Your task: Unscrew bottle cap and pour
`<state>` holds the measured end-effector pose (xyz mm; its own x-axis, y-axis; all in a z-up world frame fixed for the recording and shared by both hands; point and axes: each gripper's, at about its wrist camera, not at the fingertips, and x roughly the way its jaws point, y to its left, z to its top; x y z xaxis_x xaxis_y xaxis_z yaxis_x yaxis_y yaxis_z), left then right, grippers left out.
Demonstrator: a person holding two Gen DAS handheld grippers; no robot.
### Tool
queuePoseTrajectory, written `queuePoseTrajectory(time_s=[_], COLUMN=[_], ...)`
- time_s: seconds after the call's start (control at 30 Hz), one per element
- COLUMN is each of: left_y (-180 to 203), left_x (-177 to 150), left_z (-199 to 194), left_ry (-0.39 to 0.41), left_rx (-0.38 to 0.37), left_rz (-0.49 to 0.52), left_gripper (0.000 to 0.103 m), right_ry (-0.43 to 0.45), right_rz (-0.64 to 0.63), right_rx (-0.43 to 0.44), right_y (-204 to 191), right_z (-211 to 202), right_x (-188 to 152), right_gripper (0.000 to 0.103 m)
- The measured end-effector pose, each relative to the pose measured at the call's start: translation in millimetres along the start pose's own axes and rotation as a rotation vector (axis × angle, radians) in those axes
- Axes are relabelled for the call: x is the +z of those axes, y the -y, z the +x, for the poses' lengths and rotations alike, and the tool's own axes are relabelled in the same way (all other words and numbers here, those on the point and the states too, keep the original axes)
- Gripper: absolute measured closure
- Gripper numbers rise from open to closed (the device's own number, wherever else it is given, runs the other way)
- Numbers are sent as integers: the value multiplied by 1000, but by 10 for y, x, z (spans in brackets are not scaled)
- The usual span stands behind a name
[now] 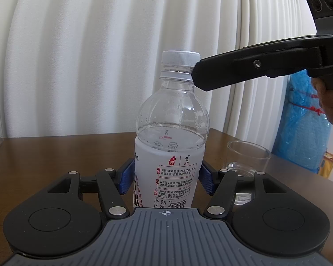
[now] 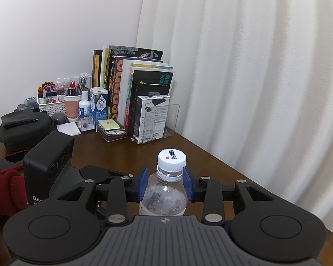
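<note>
Left gripper (image 1: pixel 166 177) fingers clamp bottle (image 1: pixel 171 137); glass (image 1: pixel 246 157) visible there only. Right gripper (image 2: pixel 166 184) fingers flank cap (image 2: pixel 172 158), contact unclear.

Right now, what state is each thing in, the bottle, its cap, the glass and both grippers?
Bottle: upright on the table, partly full.
Cap: on the neck, not yet off.
Glass: upright, nearly empty.
Left gripper: shut on the bottle.
Right gripper: fingers either side of the neck, below the cap, apparently clear of it.
</note>
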<state>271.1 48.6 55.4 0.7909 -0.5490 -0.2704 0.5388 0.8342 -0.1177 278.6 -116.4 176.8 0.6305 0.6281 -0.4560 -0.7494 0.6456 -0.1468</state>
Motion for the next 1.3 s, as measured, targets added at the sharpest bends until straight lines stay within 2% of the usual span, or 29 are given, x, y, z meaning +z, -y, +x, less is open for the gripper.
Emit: queuePoseTrajectory(time_s=[0.1,0.5,1.3], left_y=[-19,-35,-67], left_x=[2,17,9], left_z=[4,7,29], left_ry=[0,-3,-3], left_rx=[-3,-6,-13], left_rz=[1,3,5], left_gripper=[43,43,43], right_ry=[9,40,29], right_rz=[0,11,-1], right_rx=[-17,-6,-10], right_y=[12,31,-31], right_z=[7,111,43], right_x=[16,73,17], right_gripper=[58,57,57])
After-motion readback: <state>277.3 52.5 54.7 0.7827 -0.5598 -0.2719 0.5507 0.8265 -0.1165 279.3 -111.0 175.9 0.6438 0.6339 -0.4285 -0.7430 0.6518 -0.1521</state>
